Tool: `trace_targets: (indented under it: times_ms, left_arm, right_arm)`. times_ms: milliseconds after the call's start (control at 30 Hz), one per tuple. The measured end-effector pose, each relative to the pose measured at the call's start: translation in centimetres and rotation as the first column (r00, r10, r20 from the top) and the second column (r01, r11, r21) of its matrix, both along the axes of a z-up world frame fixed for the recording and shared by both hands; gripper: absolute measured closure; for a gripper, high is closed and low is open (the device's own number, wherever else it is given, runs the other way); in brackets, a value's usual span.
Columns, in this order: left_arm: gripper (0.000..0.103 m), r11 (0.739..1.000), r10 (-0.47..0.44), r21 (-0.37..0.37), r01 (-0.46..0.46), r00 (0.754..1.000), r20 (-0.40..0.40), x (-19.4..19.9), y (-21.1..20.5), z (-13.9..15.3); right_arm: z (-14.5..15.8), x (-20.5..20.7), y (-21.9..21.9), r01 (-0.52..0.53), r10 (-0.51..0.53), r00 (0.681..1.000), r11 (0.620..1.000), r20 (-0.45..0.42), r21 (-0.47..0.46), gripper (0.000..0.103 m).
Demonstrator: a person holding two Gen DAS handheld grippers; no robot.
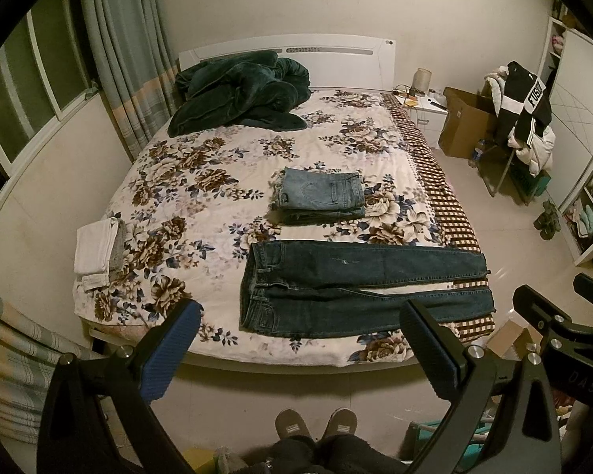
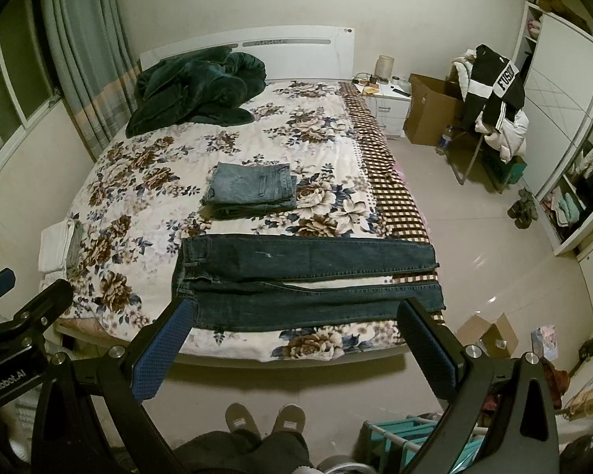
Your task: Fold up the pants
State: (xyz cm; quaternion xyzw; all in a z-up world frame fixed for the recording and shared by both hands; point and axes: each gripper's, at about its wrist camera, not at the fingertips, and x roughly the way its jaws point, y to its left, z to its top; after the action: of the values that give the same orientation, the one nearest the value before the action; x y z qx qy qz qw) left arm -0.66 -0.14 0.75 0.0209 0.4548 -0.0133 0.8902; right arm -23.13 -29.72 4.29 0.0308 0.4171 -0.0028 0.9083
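Dark blue jeans [image 1: 359,288] lie spread flat across the near end of the floral bed [image 1: 201,181], waistband to the left, both legs running right to the bed's edge. They also show in the right wrist view [image 2: 304,280]. My left gripper [image 1: 300,331] is open and empty, held above the floor in front of the bed. My right gripper [image 2: 292,328] is open and empty too, beside the left one. Neither touches the jeans.
Folded light blue jeans [image 1: 320,195] lie mid-bed. Folded white and grey cloth [image 1: 97,252] sits at the bed's left edge. A dark green blanket [image 1: 237,93] is heaped by the headboard. A chair piled with clothes [image 1: 522,118], cardboard boxes and a nightstand stand at right.
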Motion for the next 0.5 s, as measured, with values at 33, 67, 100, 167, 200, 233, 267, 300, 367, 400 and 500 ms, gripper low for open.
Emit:
trace_targets:
  times_ms: [33, 67, 100, 167, 200, 233, 267, 300, 367, 400, 500]
  left_arm:
    - [0.0, 1.0, 0.0, 0.0, 0.0, 1.0, 0.0, 0.0, 0.0, 0.0]
    - [0.0, 1.0, 0.001, -0.001, -0.001, 1.0, 0.0, 0.0, 0.0, 0.0]
    - [0.0, 1.0, 0.0, -0.002, 0.0, 1.0, 0.0, 0.0, 0.1, 0.0]
    - [0.0, 1.0, -0.001, -0.001, 0.001, 1.0, 0.001, 0.0, 0.1, 0.0]
    - [0.0, 1.0, -0.001, -0.002, 0.001, 1.0, 0.001, 0.0, 0.1, 0.0]
    - [0.0, 1.0, 0.0, -0.002, 0.0, 1.0, 0.001, 0.0, 0.1, 0.0]
    - [0.0, 1.0, 0.0, -0.002, 0.0, 1.0, 0.001, 0.0, 0.1, 0.0]
    - [0.0, 1.0, 0.0, -0.001, 0.0, 1.0, 0.0, 0.4, -0.6, 0.2]
    - [0.0, 1.0, -0.002, -0.002, 0.002, 1.0, 0.0, 0.4, -0.7, 0.2]
    - [0.0, 1.0, -0.003, -0.001, 0.003, 1.0, 0.0, 0.6, -1.4, 0.9]
    - [0.0, 1.0, -0.001, -0.003, 0.001, 1.0, -0.002, 0.7, -1.5, 1.0]
  right_arm:
    - [0.0, 0.0, 0.1, 0.0, 0.0, 1.0, 1.0, 0.0, 0.0, 0.0]
    - [0.0, 0.0, 0.0, 0.001, -0.001, 1.0, 1.0, 0.0, -0.002, 0.0]
    - [0.1, 0.0, 0.1, 0.0, 0.0, 1.0, 1.0, 0.0, -0.003, 0.0]
    - [0.1, 0.1, 0.0, 0.001, -0.001, 1.0, 1.0, -0.002, -0.002, 0.0]
    - [0.1, 0.1, 0.0, 0.0, 0.0, 1.0, 1.0, -0.002, -0.002, 0.0]
    - [0.1, 0.1, 0.1, -0.001, 0.001, 1.0, 1.0, -0.001, -0.001, 0.0]
    - [0.1, 0.2, 0.0, 0.002, -0.002, 1.0, 1.0, -0.001, -0.003, 0.0]
    - [0.1, 0.2, 0.0, 0.001, -0.001, 1.0, 1.0, -0.002, -0.003, 0.0]
    - [0.1, 0.3, 0.0, 0.001, -0.001, 1.0, 1.0, -0.003, -0.002, 0.0]
    - [0.1, 0.2, 0.1, 0.001, -0.001, 1.0, 1.0, -0.005, -0.002, 0.0]
    - [0.4, 0.6, 0.2, -0.002, 0.002, 1.0, 1.0, -0.004, -0.003, 0.0]
